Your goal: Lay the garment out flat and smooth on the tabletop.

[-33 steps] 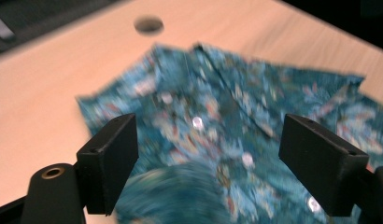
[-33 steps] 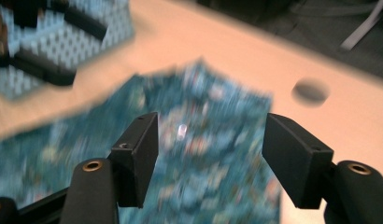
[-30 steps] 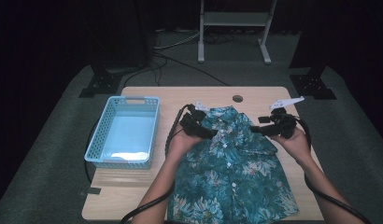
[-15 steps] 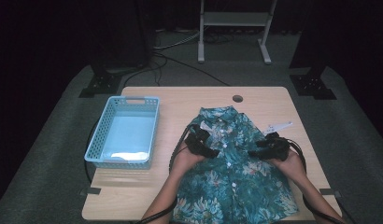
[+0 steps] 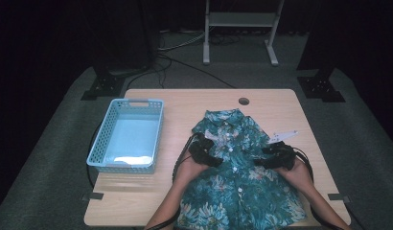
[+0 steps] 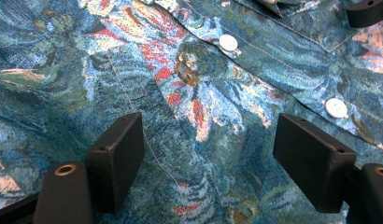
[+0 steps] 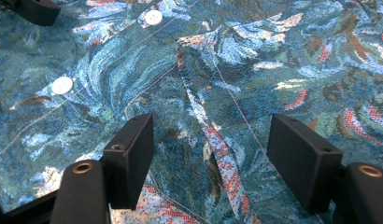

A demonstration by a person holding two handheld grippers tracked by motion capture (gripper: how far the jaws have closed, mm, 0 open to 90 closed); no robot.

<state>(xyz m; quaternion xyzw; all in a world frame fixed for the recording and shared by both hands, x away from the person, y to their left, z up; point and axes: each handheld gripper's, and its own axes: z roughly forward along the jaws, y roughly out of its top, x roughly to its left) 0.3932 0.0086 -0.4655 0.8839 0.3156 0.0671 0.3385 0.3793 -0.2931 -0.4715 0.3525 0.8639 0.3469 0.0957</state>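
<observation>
Both tongs over the floral shirt [image 5: 237, 182], centre frame.
My left tongs [image 6: 206, 156] and right tongs [image 7: 208, 158] stand wide open, gripping nothing; blue basket [image 5: 101, 143] at left.

shirt [image 5: 237, 187]: soft woven cloth, matt, with a fine rough weave and a blue-green flower print
buttons [image 6: 228, 42]: smooth, pale, a bit shiny, look like plastic
left tongs [image 6: 208, 158]: black, matt, hard, look like plastic
right tongs [image 7: 210, 161]: the same black matt finish
basket [image 5: 101, 143]: light blue plastic with holes in its walls
counter [image 5: 185, 103]: pale wood look, smooth
floor [image 5: 55, 158]: grey, matt, like carpet
</observation>
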